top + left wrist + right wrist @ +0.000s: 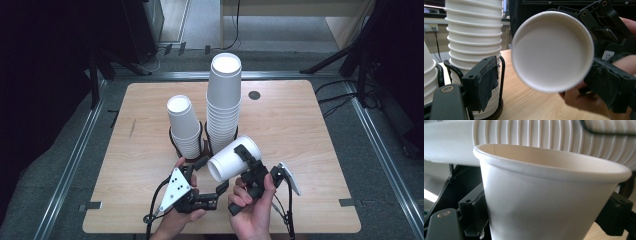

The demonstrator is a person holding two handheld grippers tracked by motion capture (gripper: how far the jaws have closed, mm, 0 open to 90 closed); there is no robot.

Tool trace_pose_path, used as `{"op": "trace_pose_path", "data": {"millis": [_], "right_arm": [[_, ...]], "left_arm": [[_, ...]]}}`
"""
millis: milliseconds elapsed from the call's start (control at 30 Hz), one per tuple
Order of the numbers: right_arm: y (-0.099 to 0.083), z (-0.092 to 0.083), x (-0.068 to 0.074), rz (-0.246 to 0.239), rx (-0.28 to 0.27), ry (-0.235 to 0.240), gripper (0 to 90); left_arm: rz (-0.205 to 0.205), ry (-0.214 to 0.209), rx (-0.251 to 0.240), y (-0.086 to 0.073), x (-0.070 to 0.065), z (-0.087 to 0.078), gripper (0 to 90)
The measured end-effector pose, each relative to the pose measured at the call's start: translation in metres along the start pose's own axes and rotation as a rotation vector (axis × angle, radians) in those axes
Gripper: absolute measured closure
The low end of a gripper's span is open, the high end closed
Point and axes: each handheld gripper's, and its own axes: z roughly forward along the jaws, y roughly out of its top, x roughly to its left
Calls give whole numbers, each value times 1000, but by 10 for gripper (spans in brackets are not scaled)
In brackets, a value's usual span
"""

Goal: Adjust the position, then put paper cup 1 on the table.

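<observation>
A single white paper cup [232, 159] lies on its side above the table's front, its mouth turned to the left. My right gripper [247, 160] is shut on its wall; in the right gripper view both jaws press the cup [544, 202] and dent it slightly. My left gripper [211, 175] is open just left of the cup's mouth, without touching it. In the left gripper view I look straight into the cup [552, 51], with one of my pads [485, 81] off to its left.
Two stacks of white cups stand in black wire holders mid-table: a short stack [184, 125] and a tall stack [223, 100] to its right. The wooden table [300, 130] has a dark round hole [254, 95] near its back edge.
</observation>
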Motion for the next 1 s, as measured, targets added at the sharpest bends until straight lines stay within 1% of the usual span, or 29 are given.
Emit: {"op": "trace_pose_path", "data": {"millis": [33,67,100,133,200,300,367,400,433,467,600,633,667,700,800,833,867,900,933,1000], "right_arm": [[3,-1,1,-24,-19,-1,137],[5,-3,2,-37,-33,1,137],[7,-4,5,-49,-48,-6,137],[9,-5,7,-79,-67,-11,137],[13,-7,9,-145,-82,4,137],[21,-8,11,-202,-110,-2,137],[25,-9,13,-272,-139,-29,137],[28,-10,14,-297,-146,-36,137],[31,-10,16,-345,-160,-53,137],[34,-10,18,-414,-175,-84,137],[39,-12,23,-553,-199,-131,137],[40,-13,25,-588,-204,-137,137],[40,-14,26,-611,-201,-134,137],[40,-13,27,-656,-208,-144,137],[39,-13,30,-799,-216,-194,137],[38,-12,30,-830,-217,-206,137],[38,-12,30,-851,-217,-199,137],[38,-11,30,-888,-221,-188,137],[38,-11,30,-919,-229,-187,137],[39,-9,31,-966,-242,-189,137]], "left_arm": [[-4,-1,2,0,0,0,125],[-5,3,3,0,1,0,121],[-11,4,3,1,1,0,112],[-12,5,7,1,2,0,108],[-22,5,14,0,4,0,102],[-26,6,18,0,7,-1,101],[-28,7,16,1,8,-1,101],[-28,11,17,1,9,-2,101],[-27,17,19,1,10,-2,102],[-28,21,22,0,10,-2,101],[-32,38,36,-1,16,-3,102],[-35,40,35,-1,17,-3,102],[-33,43,38,0,18,-4,102],[-35,49,38,0,19,-4,102],[-39,59,42,0,22,-5,102],[-37,61,43,0,22,-5,102],[-41,65,46,-1,23,-5,102],[-42,68,46,-1,24,-6,102],[-40,72,50,-1,25,-6,102],[-43,79,50,-1,28,-7,102]]}}
